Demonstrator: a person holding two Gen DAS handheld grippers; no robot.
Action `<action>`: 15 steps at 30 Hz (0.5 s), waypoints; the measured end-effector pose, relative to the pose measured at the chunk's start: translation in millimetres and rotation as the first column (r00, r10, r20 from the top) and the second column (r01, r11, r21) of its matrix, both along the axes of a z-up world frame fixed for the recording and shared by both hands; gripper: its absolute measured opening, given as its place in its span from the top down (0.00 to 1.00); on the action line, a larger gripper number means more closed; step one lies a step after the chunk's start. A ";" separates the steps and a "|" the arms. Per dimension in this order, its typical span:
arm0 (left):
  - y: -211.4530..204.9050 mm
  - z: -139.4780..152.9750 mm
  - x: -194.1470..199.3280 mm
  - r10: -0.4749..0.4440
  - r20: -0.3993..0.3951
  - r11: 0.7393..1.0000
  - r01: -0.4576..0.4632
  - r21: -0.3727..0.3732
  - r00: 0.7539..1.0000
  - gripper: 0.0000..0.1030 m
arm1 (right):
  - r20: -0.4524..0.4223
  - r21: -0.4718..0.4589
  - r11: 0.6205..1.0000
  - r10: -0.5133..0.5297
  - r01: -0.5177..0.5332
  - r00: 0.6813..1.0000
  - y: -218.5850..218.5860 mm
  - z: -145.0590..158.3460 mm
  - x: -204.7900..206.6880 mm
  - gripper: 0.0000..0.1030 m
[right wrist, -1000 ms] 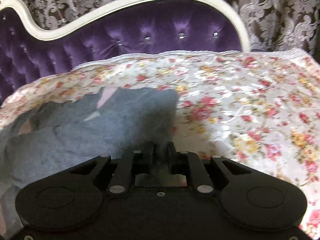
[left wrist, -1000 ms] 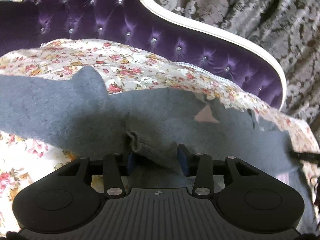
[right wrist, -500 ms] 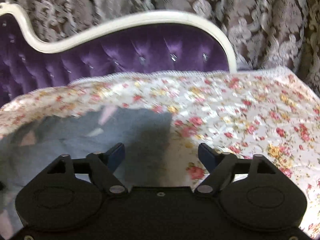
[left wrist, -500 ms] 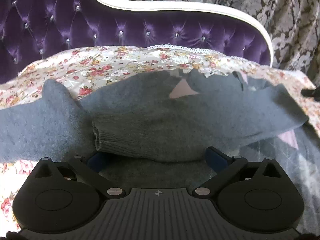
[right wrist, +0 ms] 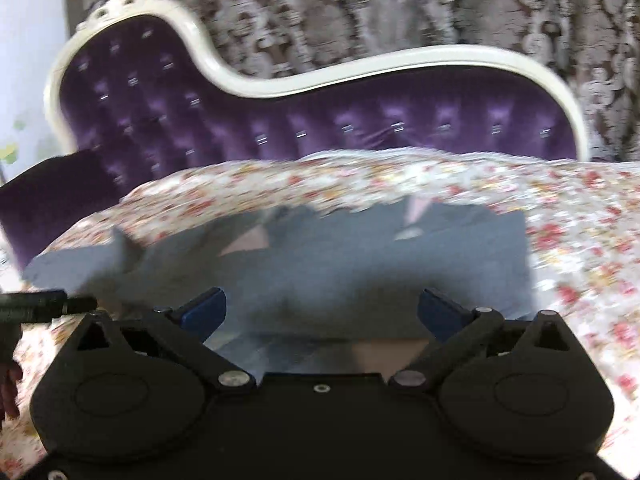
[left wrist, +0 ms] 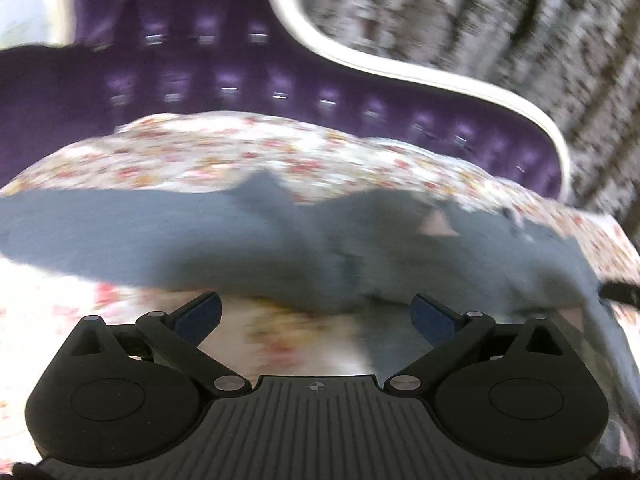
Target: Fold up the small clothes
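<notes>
Both views are smeared by motion blur; the sofa (left wrist: 192, 80) studs streak into short dashes and the curtain (right wrist: 360, 12) pattern blurs. Daylight is bright, blowing out the floral cover (left wrist: 48, 304) at 9 o'clock. Fisheye bending curves the frame toward every edge.

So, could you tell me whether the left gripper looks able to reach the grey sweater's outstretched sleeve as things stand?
Probably yes. The left gripper is open and the sleeve lies flat on the floral bedspread just ahead and to its left, nothing between them.
</notes>
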State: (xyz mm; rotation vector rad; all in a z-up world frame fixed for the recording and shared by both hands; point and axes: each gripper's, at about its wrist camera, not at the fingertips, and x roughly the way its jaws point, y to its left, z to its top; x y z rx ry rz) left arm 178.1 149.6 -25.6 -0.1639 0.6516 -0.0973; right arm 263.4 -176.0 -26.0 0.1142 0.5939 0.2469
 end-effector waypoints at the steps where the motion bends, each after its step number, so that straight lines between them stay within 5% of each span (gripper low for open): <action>1: 16.7 -0.2 -2.4 0.040 0.000 0.999 -0.040 -0.002 0.999 0.01 | -0.005 0.009 1.000 0.017 -0.017 1.000 6.3 -2.1 -1.8 0.00; 9: 115.0 -3.5 -6.7 0.311 0.009 0.949 -0.310 -0.052 0.950 0.03 | -0.003 0.026 0.993 0.113 -0.113 0.994 46.4 -4.2 -14.3 0.01; 13: 142.9 -11.0 1.2 0.392 -0.014 0.919 -0.392 -0.034 0.920 0.26 | 0.005 0.036 0.989 0.142 -0.142 0.990 59.6 -1.7 -17.7 0.01; 15: 154.7 -15.7 7.1 0.417 -0.011 0.908 -0.417 -0.040 0.909 0.26 | 0.005 0.038 0.987 0.156 -0.156 0.988 65.2 -1.5 -18.7 0.01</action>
